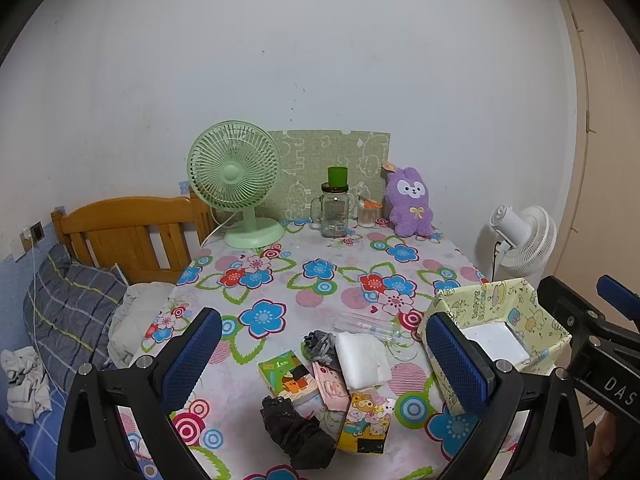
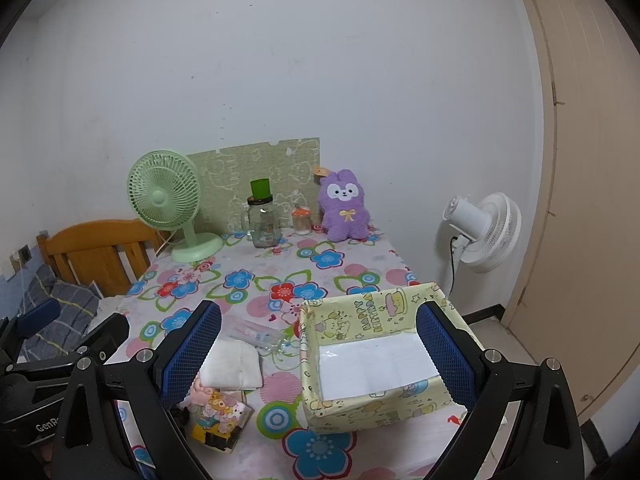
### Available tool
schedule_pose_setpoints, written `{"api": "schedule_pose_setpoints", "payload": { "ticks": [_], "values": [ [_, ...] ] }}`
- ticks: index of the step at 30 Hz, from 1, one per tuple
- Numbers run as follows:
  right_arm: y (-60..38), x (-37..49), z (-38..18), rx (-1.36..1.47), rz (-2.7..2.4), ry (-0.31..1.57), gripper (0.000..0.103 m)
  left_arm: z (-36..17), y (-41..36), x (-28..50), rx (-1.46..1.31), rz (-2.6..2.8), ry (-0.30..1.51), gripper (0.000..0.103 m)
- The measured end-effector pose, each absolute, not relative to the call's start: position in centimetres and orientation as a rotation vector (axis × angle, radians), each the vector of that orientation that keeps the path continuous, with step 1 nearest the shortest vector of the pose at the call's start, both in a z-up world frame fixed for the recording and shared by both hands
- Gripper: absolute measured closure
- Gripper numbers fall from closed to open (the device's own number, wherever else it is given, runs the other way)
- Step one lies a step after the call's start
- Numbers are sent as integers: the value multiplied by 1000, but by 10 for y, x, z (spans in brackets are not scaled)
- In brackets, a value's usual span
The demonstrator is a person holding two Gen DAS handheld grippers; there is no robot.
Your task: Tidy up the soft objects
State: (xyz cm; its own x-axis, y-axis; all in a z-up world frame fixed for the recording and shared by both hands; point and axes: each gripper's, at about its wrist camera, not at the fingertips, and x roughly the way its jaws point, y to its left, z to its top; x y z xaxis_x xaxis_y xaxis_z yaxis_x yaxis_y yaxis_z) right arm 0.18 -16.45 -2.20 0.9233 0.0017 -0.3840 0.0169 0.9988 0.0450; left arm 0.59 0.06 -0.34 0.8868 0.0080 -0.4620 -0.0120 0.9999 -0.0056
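Both grippers hover above the near edge of the flowered tabletop (image 1: 320, 280), fingers spread wide and grasping nothing: the left gripper (image 1: 324, 356) over the soft pile, the right gripper (image 2: 318, 354) over the yellow box (image 2: 344, 412). The pile (white folded cloth (image 1: 360, 358), grey sock (image 1: 320, 344), black sock (image 1: 296, 432), tissue packs (image 1: 364, 420)) lies just left of the open box.

box (image 2: 372, 316): "HAPPY BIRTHDAY" | left claw body (image 2: 44, 426): "GenR"
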Motion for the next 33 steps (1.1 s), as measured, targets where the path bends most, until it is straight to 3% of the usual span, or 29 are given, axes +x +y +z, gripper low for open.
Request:
{"api": "schedule_pose_setpoints", "payload": {
  "ticks": [33],
  "values": [
    [-166, 0, -20, 63, -11, 385, 4, -5, -1, 8, 2, 8, 466, 1]
  ]
}}
